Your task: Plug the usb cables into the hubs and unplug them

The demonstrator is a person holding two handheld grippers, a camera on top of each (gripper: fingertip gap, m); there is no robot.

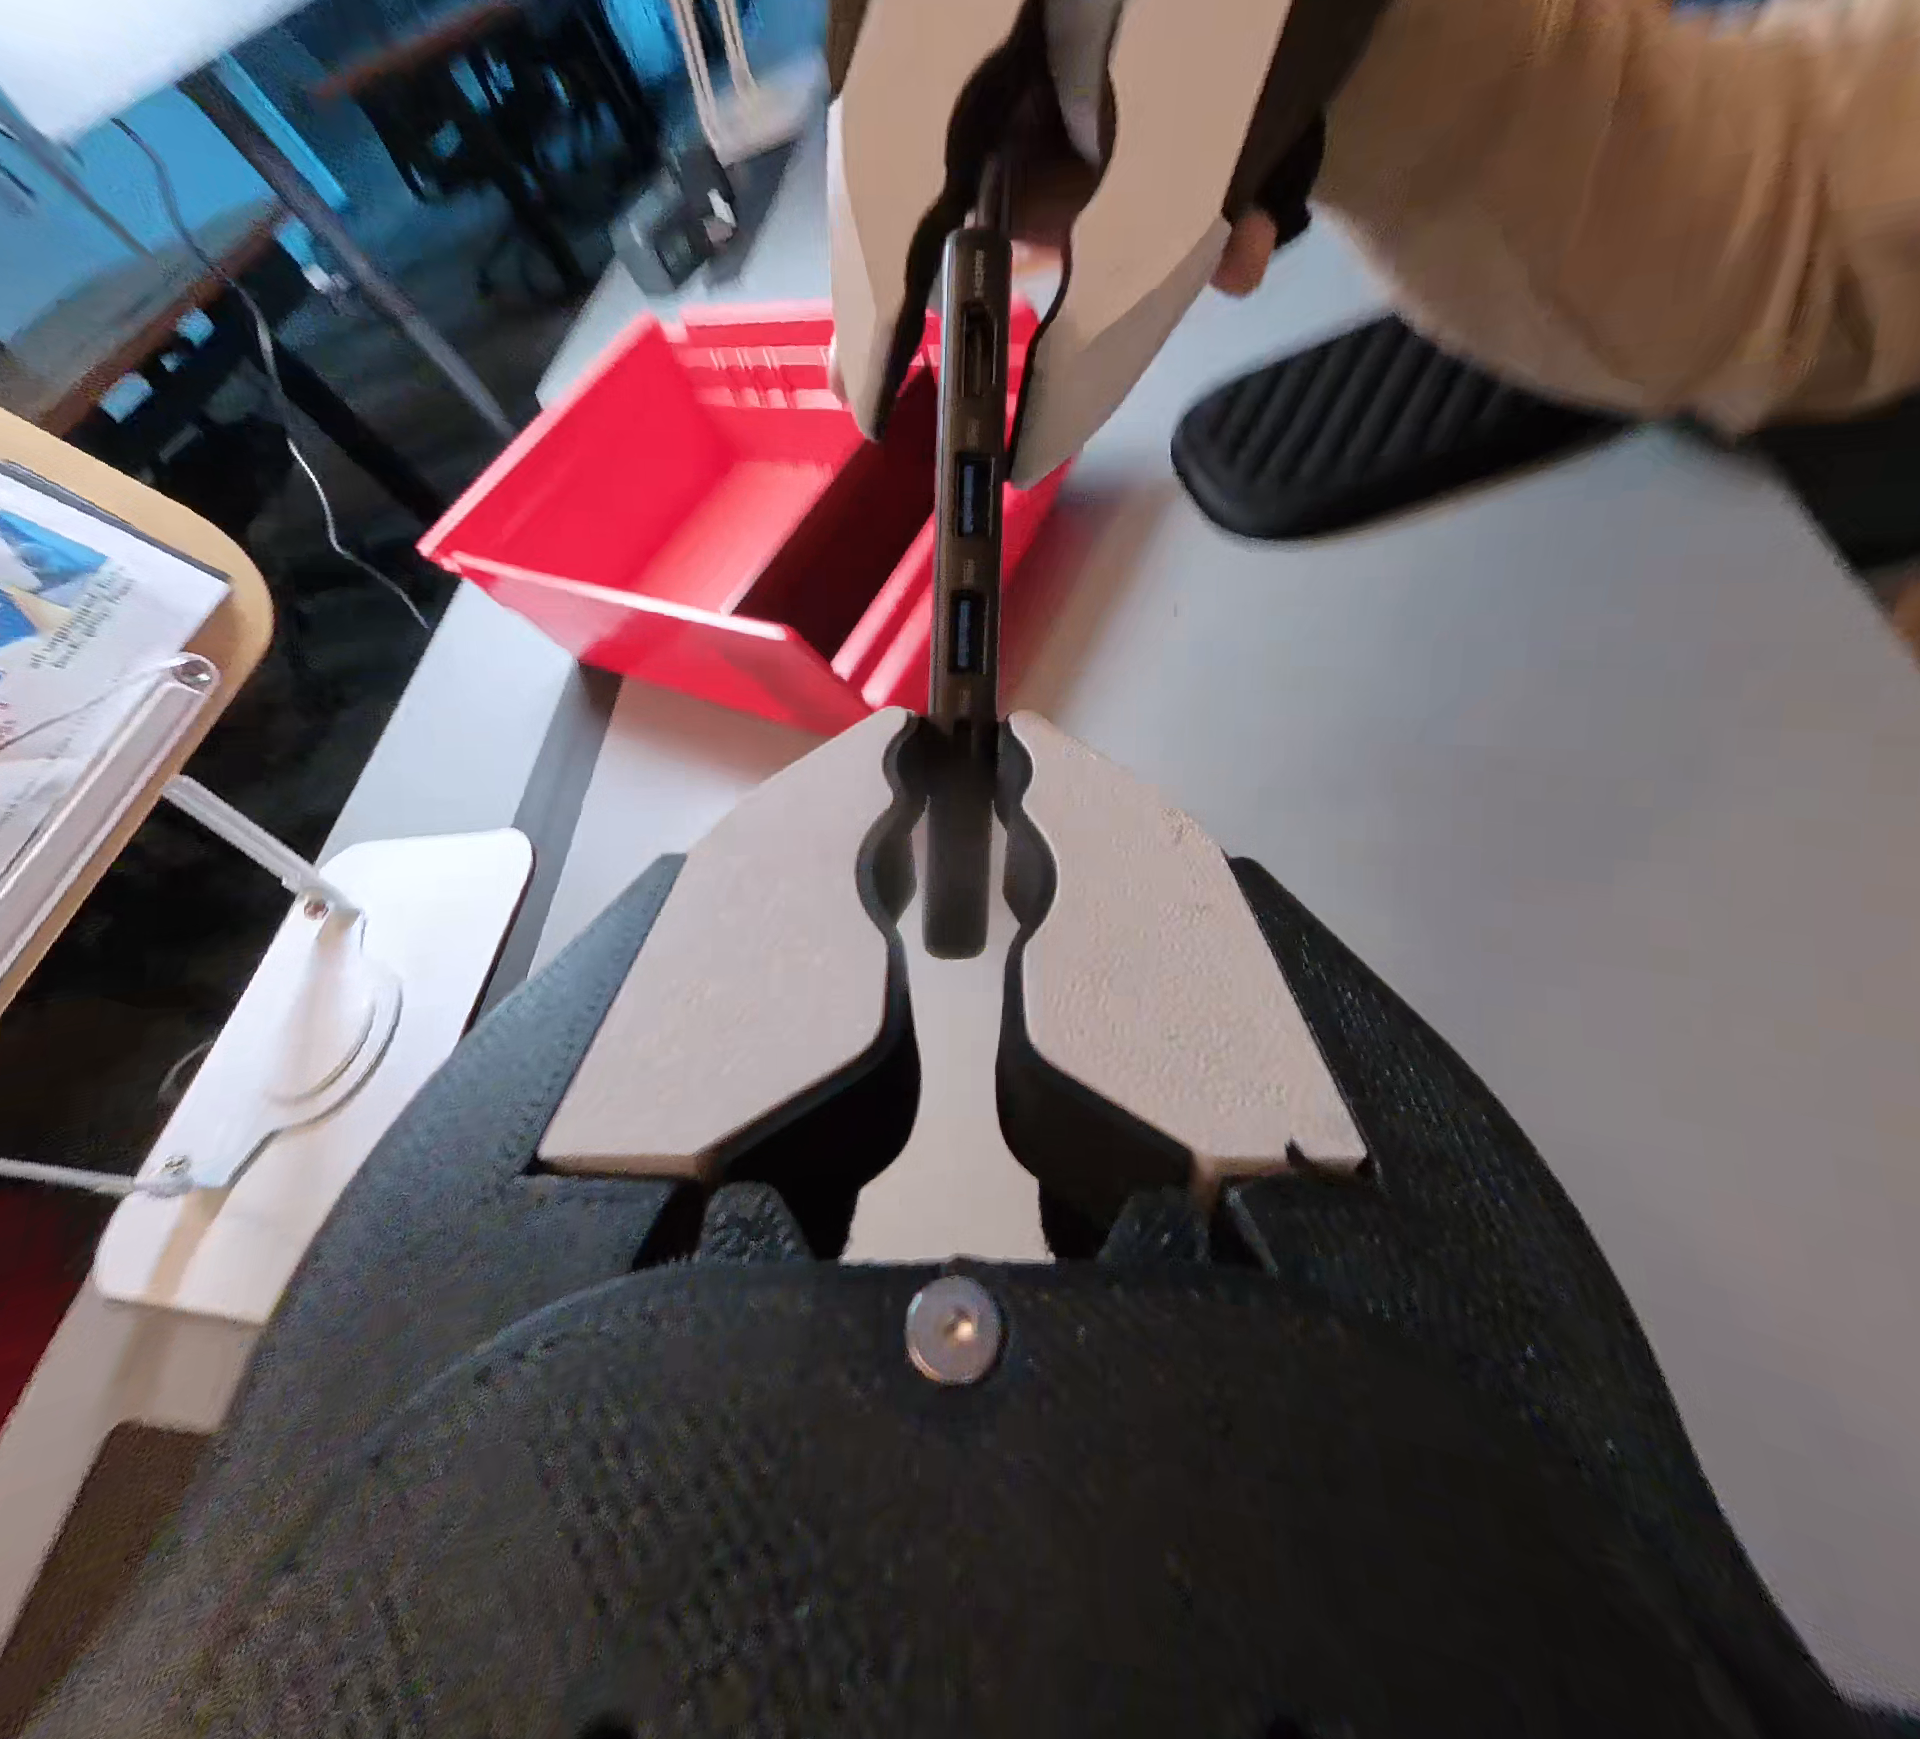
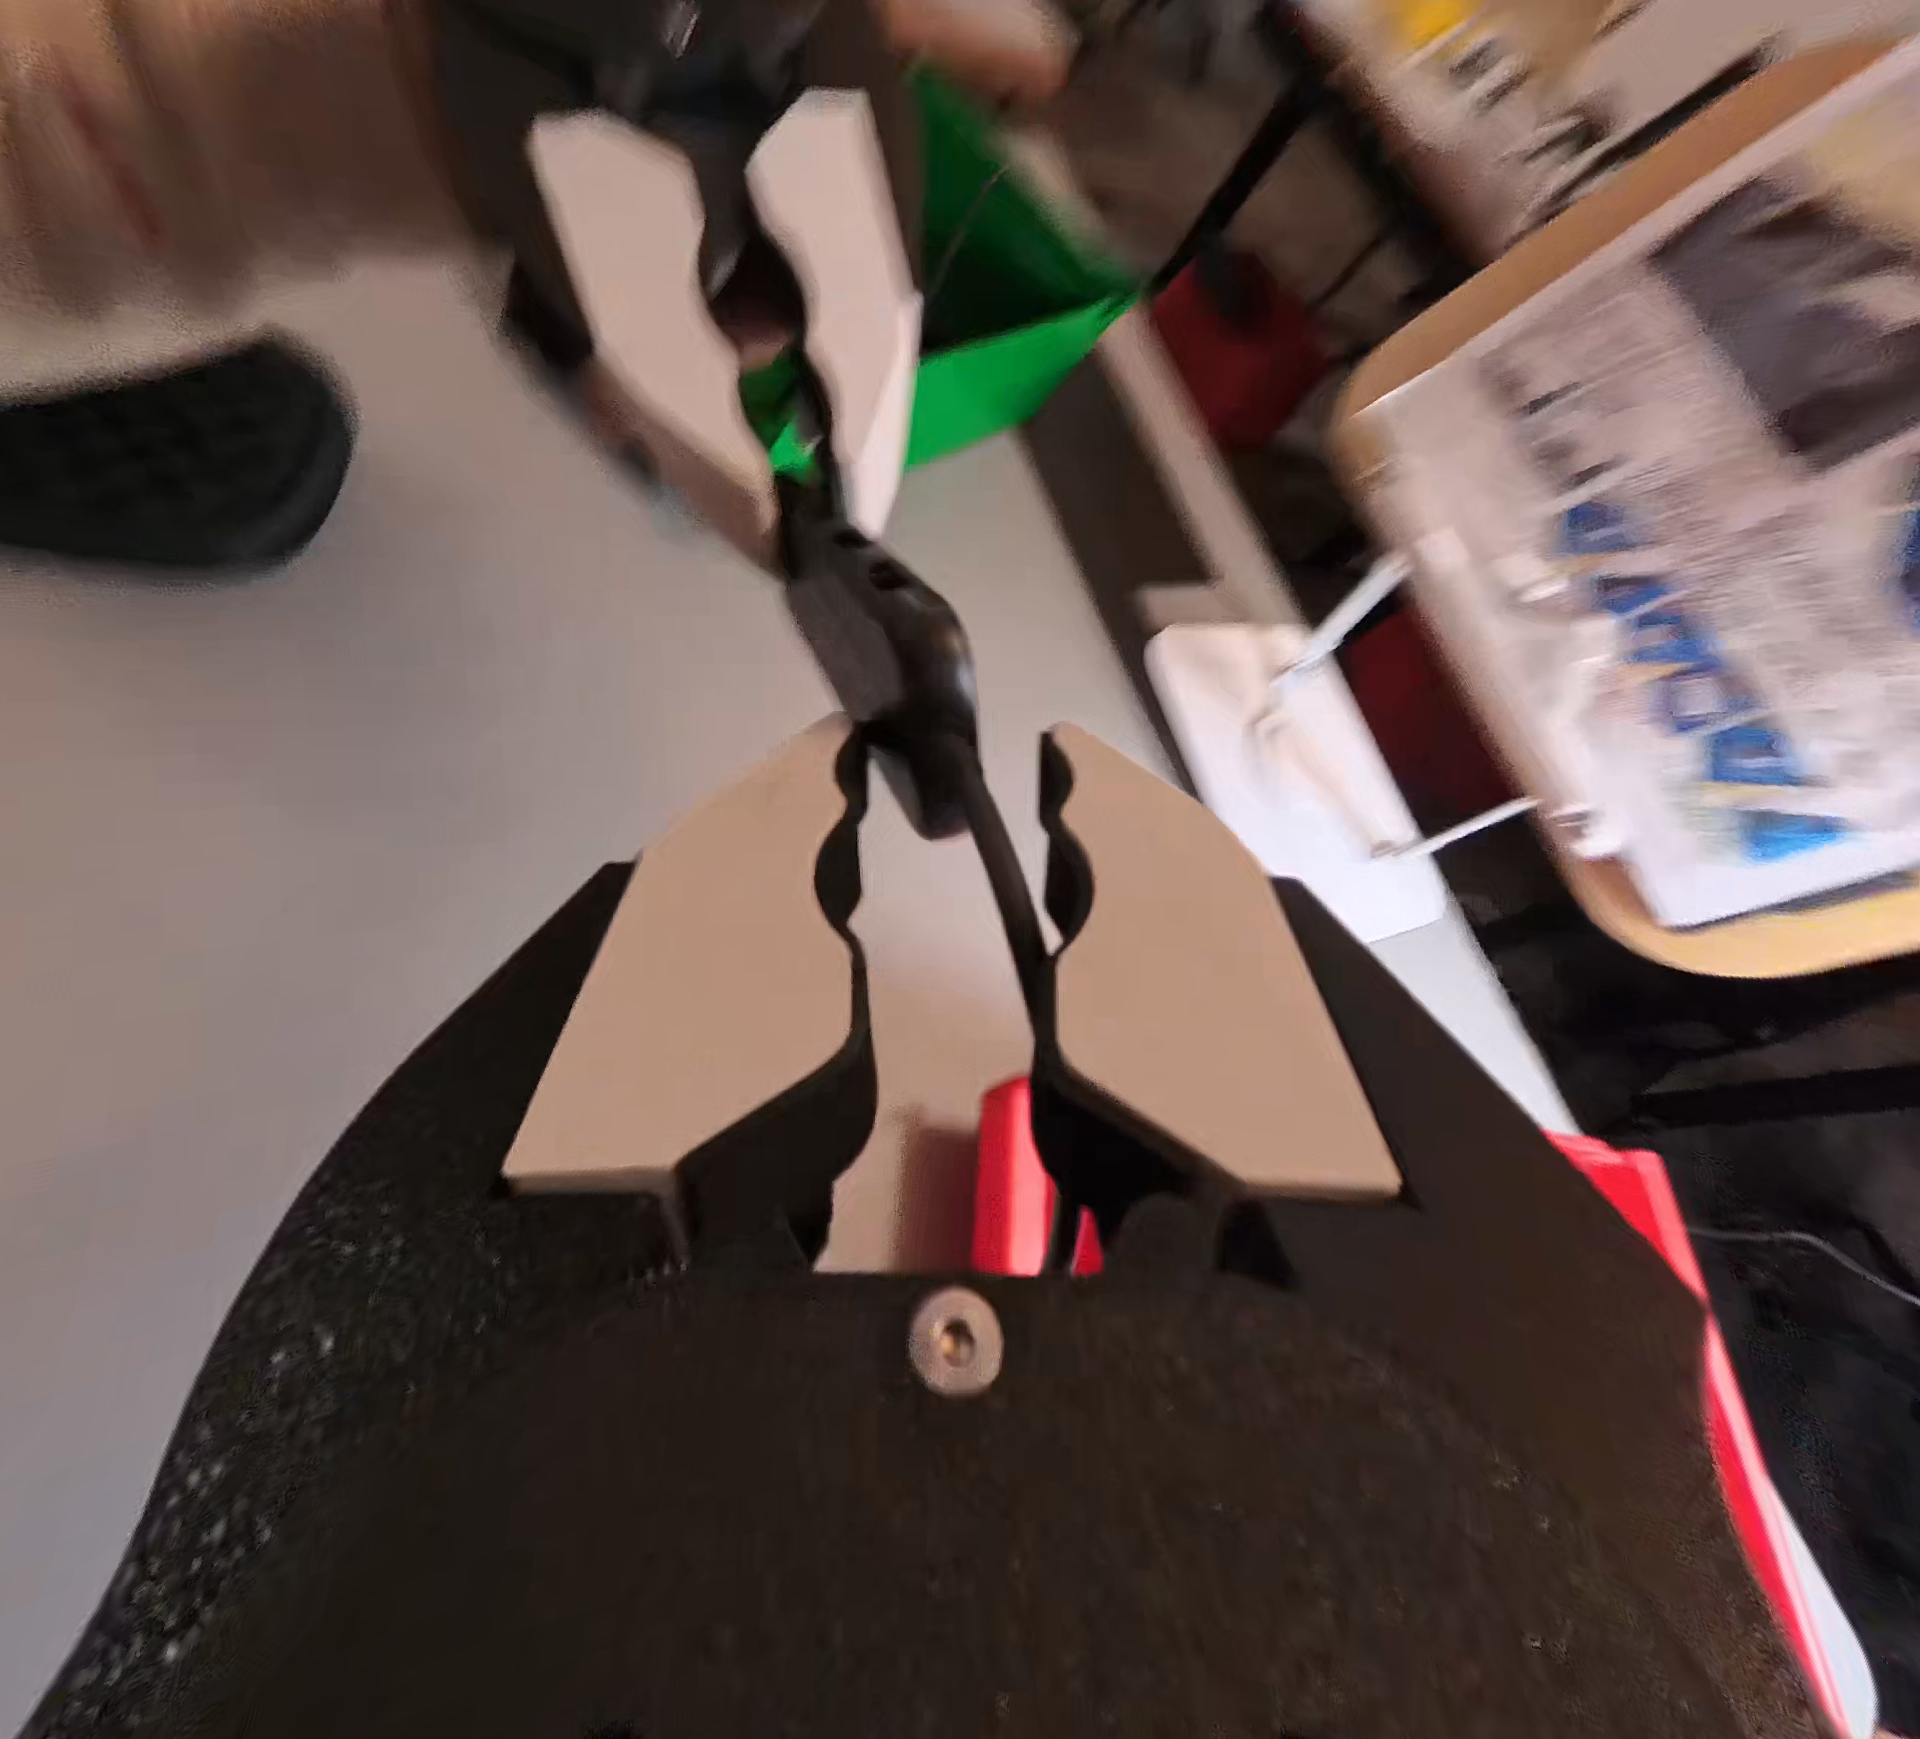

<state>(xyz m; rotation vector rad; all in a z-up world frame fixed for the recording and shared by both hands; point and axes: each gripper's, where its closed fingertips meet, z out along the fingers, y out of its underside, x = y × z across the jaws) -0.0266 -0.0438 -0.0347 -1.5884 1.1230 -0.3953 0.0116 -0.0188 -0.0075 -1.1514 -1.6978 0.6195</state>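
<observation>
Above table (image 1: 1455, 858): hub (image 1: 966, 546), clamped in left gripper (image 1: 956, 744); right gripper (image 1: 951, 432) spread, straddling its far end.

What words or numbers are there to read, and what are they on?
Hub: tiny marks beside its ports, too small to read.
Sign: blue letters and small print, blurred by motion, so not readable.
Nothing else shows readable writing.
</observation>
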